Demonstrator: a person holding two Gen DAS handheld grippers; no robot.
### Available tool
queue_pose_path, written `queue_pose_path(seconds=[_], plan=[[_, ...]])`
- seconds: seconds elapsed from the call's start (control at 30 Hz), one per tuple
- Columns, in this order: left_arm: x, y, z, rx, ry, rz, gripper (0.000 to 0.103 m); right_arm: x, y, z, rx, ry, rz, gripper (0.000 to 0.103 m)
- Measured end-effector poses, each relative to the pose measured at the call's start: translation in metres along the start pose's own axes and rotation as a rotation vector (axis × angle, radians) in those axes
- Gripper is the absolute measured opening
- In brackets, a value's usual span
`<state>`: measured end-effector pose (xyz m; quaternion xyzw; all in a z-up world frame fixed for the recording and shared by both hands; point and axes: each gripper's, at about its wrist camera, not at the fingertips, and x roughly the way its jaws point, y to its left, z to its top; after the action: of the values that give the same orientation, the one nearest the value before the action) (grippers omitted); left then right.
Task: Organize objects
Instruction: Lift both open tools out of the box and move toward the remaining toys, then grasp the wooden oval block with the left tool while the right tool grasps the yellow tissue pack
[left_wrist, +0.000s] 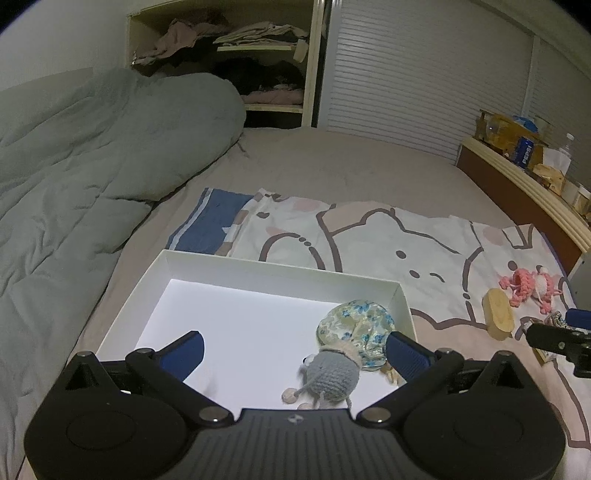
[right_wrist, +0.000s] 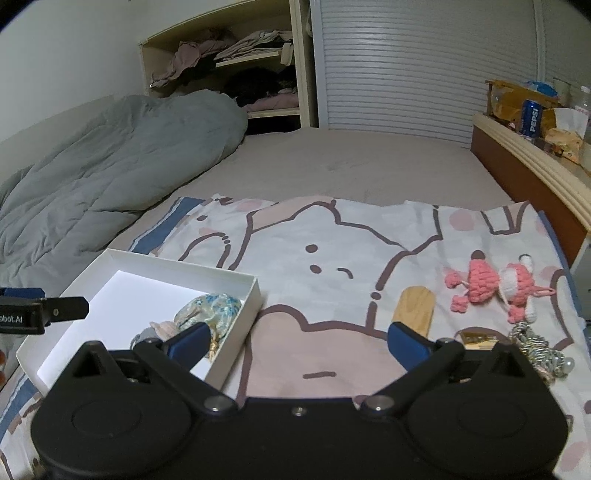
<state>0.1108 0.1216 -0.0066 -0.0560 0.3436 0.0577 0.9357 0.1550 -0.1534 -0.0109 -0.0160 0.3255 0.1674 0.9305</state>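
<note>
A white shallow box (left_wrist: 280, 271) lies on the bed. In its right part sit a floral fabric pouch (left_wrist: 354, 326) and a grey crocheted toy (left_wrist: 330, 376). My left gripper (left_wrist: 295, 349) hovers open above the box floor, and its right finger is beside the pouch without gripping anything. My right gripper (right_wrist: 299, 341) is open over the cartoon blanket (right_wrist: 332, 236), just right of the box (right_wrist: 236, 317). Beyond its right finger lies a wooden brush (right_wrist: 415, 308), with a pink crocheted toy (right_wrist: 487, 288), a rope keychain (right_wrist: 535, 347) and a small gold item (right_wrist: 474, 338) further right.
A grey duvet (left_wrist: 92, 155) is heaped on the left of the bed. At the back stands a shelf of clothes (left_wrist: 240, 48). A headboard ledge (right_wrist: 535, 162) on the right holds a Pepsi can (right_wrist: 530, 118) and packets. The right gripper's tip (left_wrist: 554, 338) shows beside the brush (left_wrist: 498, 319).
</note>
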Motion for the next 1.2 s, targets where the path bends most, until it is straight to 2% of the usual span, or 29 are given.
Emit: queue_pose_path(seconds=[0.2, 0.5, 0.7, 0.97, 1.2], plan=[[0.003, -0.009, 0.001, 0.016, -0.009, -0.017, 0.103, -0.013, -0.019, -0.001, 0.008, -0.010, -0.034, 0.103], [0.007, -0.026, 0.007, 0.025, -0.026, -0.060, 0.103, -0.026, -0.063, -0.004, 0.060, -0.026, -0.108, 0.103], [0.016, -0.046, 0.010, 0.069, -0.027, -0.078, 0.103, -0.028, -0.098, -0.011, 0.113, -0.035, -0.164, 0.103], [0.033, -0.090, 0.009, 0.121, -0.055, -0.139, 0.103, -0.020, -0.142, -0.025, 0.174, -0.047, -0.230, 0.103], [0.052, -0.130, 0.007, 0.150, -0.078, -0.227, 0.103, -0.009, -0.164, -0.035, 0.183, -0.077, -0.246, 0.103]])
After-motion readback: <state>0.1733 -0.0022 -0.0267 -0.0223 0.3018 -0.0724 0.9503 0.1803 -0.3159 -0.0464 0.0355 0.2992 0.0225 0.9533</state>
